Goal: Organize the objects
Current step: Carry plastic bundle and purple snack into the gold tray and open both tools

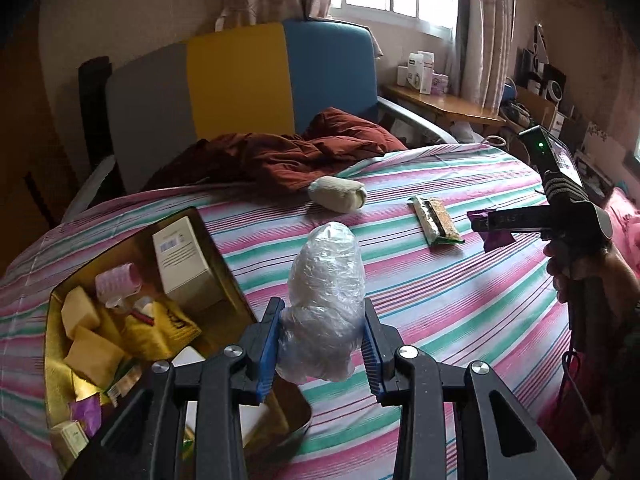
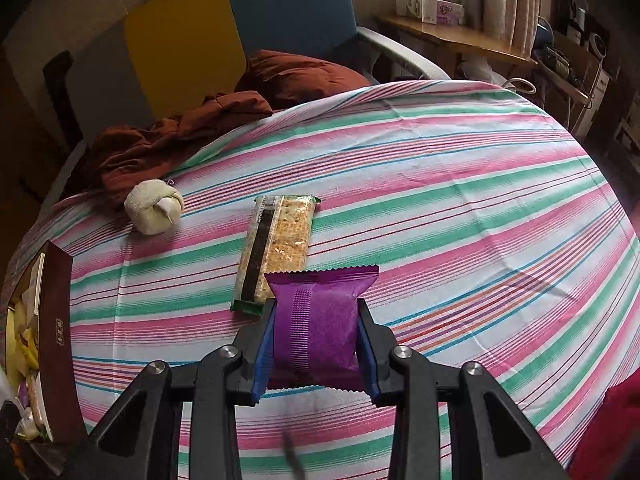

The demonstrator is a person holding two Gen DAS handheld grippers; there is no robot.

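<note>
My left gripper [image 1: 322, 340] is shut on a clear crumpled plastic bag [image 1: 326, 288], held above the striped bedsheet just right of the open gold-lined box [image 1: 224, 264]. My right gripper [image 2: 316, 344] is shut on a purple snack packet [image 2: 320, 320], held above the sheet; it also shows in the left wrist view [image 1: 494, 226] at the right. A green cracker packet [image 2: 276, 248] lies flat just beyond the purple packet. A cream rolled sock [image 2: 154, 208] lies farther left.
The box [image 2: 56, 340] holds a white carton [image 1: 184, 260], a pink roller [image 1: 118, 282] and several yellow packets. A rust-brown blanket [image 1: 280, 156] is bunched at the bed's far side. A wooden shelf [image 1: 440, 104] stands beyond.
</note>
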